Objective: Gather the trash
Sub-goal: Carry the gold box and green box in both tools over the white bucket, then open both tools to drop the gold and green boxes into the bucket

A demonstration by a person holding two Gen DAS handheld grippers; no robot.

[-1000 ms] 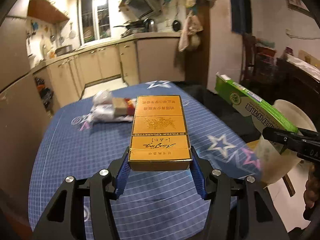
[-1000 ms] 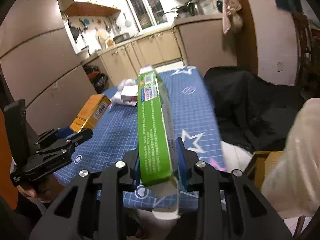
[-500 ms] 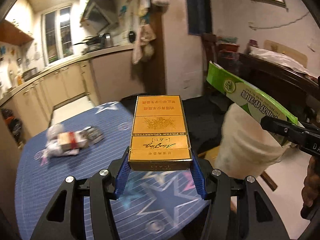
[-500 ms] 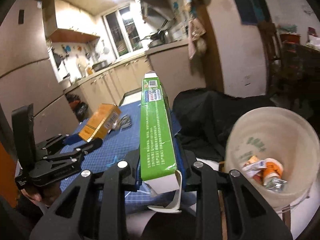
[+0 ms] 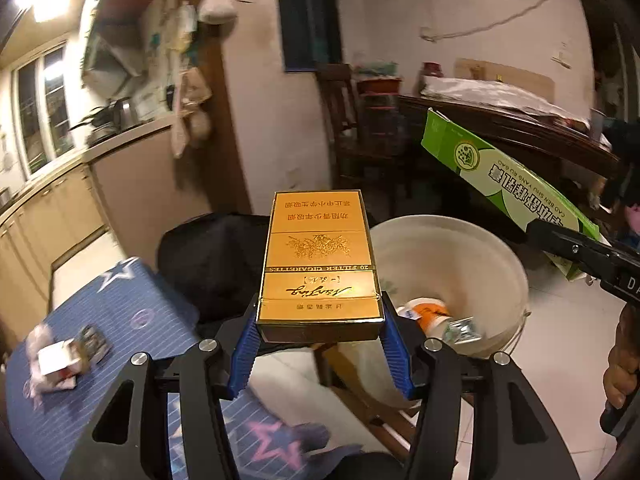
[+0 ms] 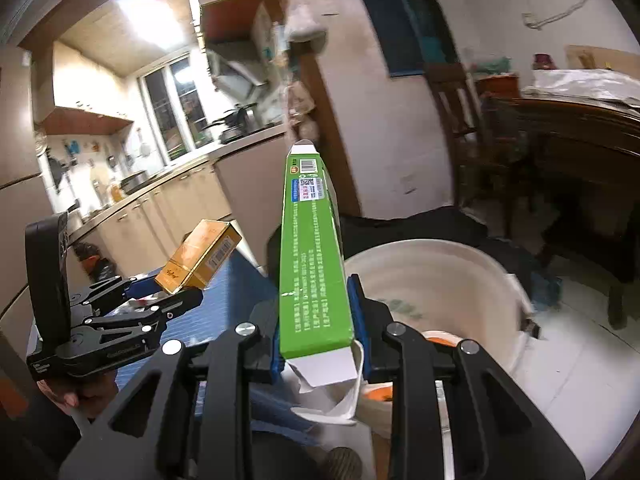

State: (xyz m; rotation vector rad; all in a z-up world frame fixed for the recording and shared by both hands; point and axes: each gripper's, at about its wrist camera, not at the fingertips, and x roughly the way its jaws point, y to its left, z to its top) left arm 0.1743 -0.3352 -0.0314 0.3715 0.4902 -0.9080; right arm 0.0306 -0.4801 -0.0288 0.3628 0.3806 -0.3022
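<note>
Now left jaws pinch a gold cigarette pack (image 5: 319, 276), right jaws a long green carton (image 6: 314, 264).

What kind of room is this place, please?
Most likely a home kitchen that opens onto a dining area: kitchen cabinets under a window, a dark wooden dining table, and a table under a blue star-patterned cloth.

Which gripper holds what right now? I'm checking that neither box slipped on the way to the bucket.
Left gripper: closed on the gold cigarette box.
Right gripper: closed on the green carton.
</note>
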